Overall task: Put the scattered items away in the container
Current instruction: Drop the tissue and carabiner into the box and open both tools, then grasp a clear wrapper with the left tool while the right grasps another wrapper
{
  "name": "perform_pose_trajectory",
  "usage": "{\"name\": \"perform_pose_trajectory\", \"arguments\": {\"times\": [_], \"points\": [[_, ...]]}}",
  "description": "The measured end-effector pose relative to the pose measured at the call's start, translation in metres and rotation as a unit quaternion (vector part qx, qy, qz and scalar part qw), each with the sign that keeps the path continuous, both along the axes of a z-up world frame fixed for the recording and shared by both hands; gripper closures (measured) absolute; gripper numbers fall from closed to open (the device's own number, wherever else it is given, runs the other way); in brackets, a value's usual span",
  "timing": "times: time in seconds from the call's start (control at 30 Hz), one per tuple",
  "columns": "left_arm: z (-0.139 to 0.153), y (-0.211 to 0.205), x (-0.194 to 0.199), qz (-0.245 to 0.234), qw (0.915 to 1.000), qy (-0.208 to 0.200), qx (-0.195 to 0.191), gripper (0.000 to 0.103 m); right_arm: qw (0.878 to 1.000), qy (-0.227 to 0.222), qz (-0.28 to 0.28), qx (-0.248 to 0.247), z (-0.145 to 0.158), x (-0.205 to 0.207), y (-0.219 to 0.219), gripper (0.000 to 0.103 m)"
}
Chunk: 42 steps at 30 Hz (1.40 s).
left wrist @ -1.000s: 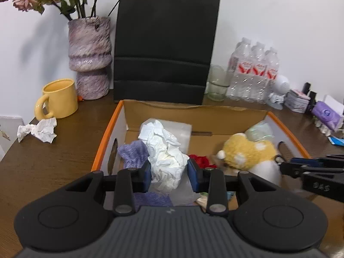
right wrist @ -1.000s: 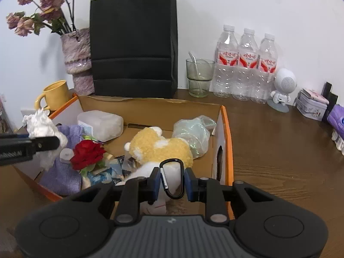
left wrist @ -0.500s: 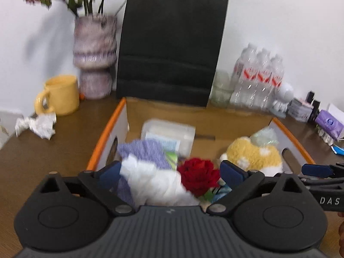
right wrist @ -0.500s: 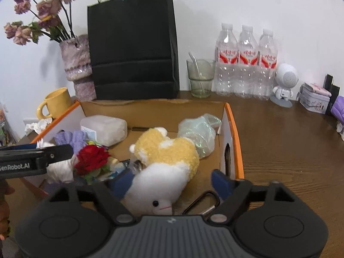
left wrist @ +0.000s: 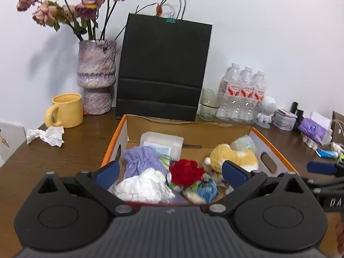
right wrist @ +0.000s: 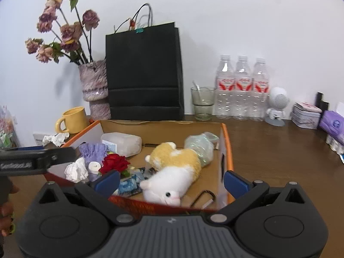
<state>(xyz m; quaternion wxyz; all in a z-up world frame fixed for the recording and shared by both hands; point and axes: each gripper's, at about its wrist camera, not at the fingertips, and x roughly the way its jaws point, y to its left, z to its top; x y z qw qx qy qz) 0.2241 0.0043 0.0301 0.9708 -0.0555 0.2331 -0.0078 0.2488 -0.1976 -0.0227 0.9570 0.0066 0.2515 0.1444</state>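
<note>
An orange-rimmed cardboard box (left wrist: 113,138) (right wrist: 226,142) holds a crumpled white tissue (left wrist: 144,188) (right wrist: 75,169), a red rose (left wrist: 186,172) (right wrist: 114,163), a purple cloth (left wrist: 140,159), a yellow-white plush (right wrist: 174,172) (left wrist: 234,158) and a black carabiner (right wrist: 204,197). My left gripper (left wrist: 171,175) is open and empty above the box's near edge, over the tissue. My right gripper (right wrist: 171,180) is open and empty above the near edge, over the plush and carabiner. Another crumpled tissue (left wrist: 46,136) lies on the table left of the box.
A yellow mug (left wrist: 65,110), a vase of dried flowers (left wrist: 95,75), a black paper bag (left wrist: 163,68), a glass (right wrist: 202,103) and water bottles (right wrist: 243,90) stand behind the box. A white robot figure (right wrist: 277,105) and small tins and packs are at the right.
Both grippers opened and pulled back up. The left let the white tissue fall into the box; the right let the carabiner fall beside the plush.
</note>
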Motion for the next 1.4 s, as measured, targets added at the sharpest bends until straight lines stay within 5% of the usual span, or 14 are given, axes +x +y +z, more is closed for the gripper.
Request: {"name": "perform_pose_trajectory", "arguments": {"times": [0.2, 0.53, 0.8, 0.97, 1.13, 1.3, 1.4], "points": [[-0.015, -0.003, -0.03, -0.019, 0.9992, 0.036, 0.007, 0.004, 1.0, 0.008, 0.006, -0.003, -0.014, -0.031, -0.01, 0.0], [-0.06, -0.028, -0.004, -0.028, 0.9913, 0.129, -0.005, 0.046, 0.997, 0.041, 0.012, -0.06, -0.057, -0.044, -0.003, 0.002], [-0.068, -0.04, 0.01, -0.015, 0.9905, 0.137, 0.001, 0.053, 0.996, 0.058, 0.03, -0.062, -0.067, -0.039, 0.0, 0.007], [-0.069, -0.044, 0.009, -0.023, 0.9912, 0.129, 0.019, 0.083, 0.996, 0.061, 0.038, -0.061, -0.068, -0.037, 0.005, 0.008], [-0.071, -0.037, 0.002, -0.036, 0.9921, 0.119, 0.015, 0.084, 0.995, 0.065, 0.05, -0.048, -0.066, -0.033, 0.015, 0.02], [-0.07, -0.015, -0.003, -0.026, 0.9929, 0.116, -0.01, 0.084, 0.993, 0.083, 0.074, -0.033, -0.065, -0.024, 0.038, 0.049], [-0.068, 0.0, -0.007, -0.017, 0.9936, 0.11, -0.022, 0.084, 0.992, 0.092, 0.086, -0.017, -0.062, -0.017, 0.053, 0.051]]}}
